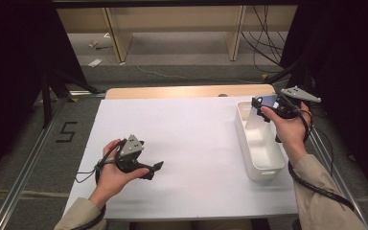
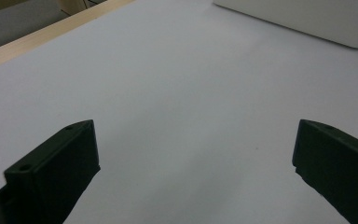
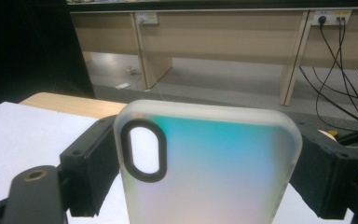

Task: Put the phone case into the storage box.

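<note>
Right gripper view looks straight at one phone case, frosted and translucent with a teal-to-pink sheen, clamped across its width between the two black jaws of the right gripper. Its long axis runs up the frame, the rounded top edge pointing up and away from the gripper, and the dark-rimmed oval camera cut-out sits at the case's upper left. From the high view, that same case is held up at the right of the frame, above the far end of a white bin, with the right gripper and the person's right hand just beside the bin's right wall. There is one bin, long and narrow, lying lengthwise from the lower right toward the upper right on the white worktop; what can be seen of its inside is bare white floor. At the lower left of the high view the left hand holds the left gripper low over the worktop, pointing right. Its jaws stand wide apart in the left gripper view, with bare white surface between them and a corner of the bin at the upper right.
</note>
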The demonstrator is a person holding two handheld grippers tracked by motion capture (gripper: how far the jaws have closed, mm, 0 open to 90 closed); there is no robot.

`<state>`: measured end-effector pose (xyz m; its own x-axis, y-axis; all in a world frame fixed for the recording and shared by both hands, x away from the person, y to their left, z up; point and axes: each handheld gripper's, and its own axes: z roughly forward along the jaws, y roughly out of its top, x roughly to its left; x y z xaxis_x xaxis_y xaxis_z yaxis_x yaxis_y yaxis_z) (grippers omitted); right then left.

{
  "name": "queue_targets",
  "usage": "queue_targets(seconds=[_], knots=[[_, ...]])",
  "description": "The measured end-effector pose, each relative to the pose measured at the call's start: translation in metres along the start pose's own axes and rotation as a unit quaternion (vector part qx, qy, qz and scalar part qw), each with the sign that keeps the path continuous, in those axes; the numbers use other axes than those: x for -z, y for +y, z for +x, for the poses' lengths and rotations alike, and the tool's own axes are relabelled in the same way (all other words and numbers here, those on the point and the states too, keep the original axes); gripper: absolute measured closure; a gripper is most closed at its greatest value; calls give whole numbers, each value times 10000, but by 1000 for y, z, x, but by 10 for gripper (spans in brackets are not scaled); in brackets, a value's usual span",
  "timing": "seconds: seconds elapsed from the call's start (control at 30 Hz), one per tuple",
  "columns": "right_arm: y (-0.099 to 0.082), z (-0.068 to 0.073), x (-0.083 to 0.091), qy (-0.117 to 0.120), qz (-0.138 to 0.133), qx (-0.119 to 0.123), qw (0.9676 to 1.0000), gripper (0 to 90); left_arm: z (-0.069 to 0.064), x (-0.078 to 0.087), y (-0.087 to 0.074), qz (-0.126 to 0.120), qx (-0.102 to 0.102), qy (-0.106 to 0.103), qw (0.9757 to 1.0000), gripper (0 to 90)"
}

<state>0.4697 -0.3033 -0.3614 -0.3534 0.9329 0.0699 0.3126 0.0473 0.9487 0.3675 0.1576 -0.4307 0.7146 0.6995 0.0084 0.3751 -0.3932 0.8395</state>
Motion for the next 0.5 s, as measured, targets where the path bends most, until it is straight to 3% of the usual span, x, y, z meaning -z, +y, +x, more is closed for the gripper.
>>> queue_targets(seconds=[0.5], knots=[[-3, -2, -7, -50, 83, 30, 9999, 185, 0, 0, 0, 13, -4, -10, 10000, 0]])
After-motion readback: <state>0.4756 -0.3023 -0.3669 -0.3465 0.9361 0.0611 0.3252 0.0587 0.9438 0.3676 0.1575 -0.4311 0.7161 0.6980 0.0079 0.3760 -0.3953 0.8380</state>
